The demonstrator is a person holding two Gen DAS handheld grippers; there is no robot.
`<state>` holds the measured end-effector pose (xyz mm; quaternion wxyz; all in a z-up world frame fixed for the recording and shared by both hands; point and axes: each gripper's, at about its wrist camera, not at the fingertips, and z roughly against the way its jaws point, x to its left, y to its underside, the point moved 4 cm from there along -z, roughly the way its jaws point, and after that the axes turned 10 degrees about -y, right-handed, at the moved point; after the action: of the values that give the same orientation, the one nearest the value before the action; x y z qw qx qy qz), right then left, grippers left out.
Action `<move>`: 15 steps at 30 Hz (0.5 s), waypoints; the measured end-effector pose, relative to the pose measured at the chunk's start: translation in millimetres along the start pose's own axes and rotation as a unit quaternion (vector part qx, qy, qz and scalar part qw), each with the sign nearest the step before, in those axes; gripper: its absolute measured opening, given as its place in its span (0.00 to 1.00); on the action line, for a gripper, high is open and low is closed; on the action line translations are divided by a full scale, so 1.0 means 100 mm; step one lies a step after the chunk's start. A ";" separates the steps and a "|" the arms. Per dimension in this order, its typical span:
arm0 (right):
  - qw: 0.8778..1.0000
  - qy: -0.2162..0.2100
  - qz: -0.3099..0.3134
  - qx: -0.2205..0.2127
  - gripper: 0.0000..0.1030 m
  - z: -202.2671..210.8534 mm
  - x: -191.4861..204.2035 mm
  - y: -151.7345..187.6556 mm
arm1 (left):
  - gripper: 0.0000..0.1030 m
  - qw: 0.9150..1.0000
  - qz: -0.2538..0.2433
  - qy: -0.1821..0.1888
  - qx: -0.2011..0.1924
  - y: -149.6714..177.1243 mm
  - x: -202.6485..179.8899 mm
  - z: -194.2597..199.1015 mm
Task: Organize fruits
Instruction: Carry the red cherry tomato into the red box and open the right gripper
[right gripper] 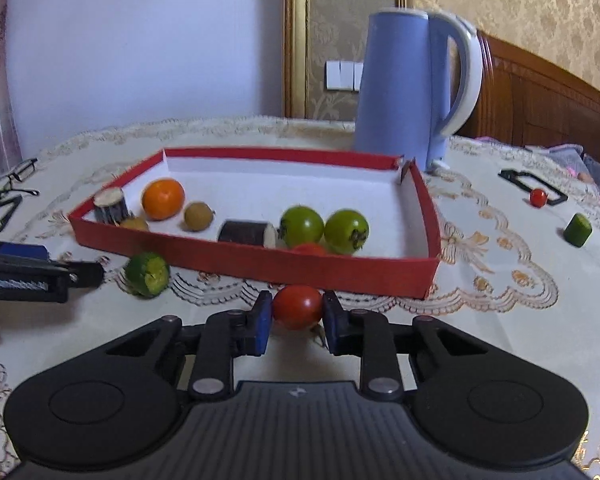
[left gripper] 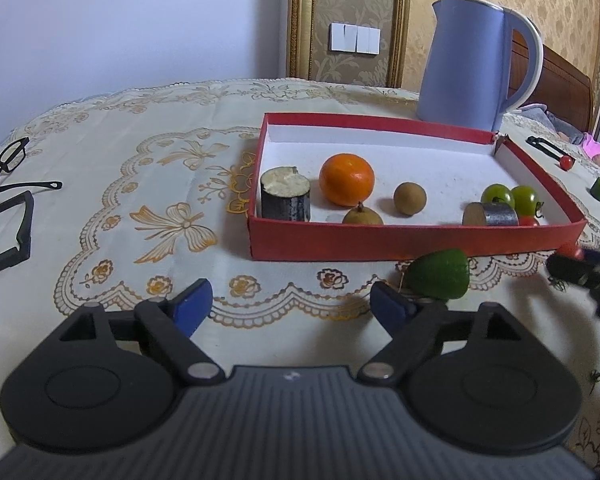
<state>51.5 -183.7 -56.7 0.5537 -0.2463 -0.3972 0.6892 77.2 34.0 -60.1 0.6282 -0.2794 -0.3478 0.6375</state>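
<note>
**Red tomato gripped, tray drop pending**

Item in hand: we hold the red cherry tomato pinched between the pads of the right gripper, low centre of the right wrist view, just short of the near wall of the red tray. We judge the pick made; next comes a lift clear of that wall and a release on the bare white floor.

Left gripper: spread wide, empty, with the green cut fruit just beyond its right finger at lower right.

Surface: cream tablecloth with gold embroidery. Upper right, a blue kettle; far left, spectacles. Papered wall behind.
</note>
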 end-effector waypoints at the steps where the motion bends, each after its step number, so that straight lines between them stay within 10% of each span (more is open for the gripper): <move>1: 1.000 -0.001 0.001 -0.008 0.25 0.05 0.01 -0.03 | 0.83 1.000 0.000 0.000 0.000 0.00 0.00 0.00; 15: 0.998 0.066 -0.012 0.005 0.25 -0.37 -0.46 -0.36 | 0.86 1.000 -0.005 -0.001 0.000 0.00 -0.02 -0.02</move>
<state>112.6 -215.4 -52.9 0.5880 -0.2840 -0.3589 0.6669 78.6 32.4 -61.2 0.6310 -0.2767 -0.3499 0.6347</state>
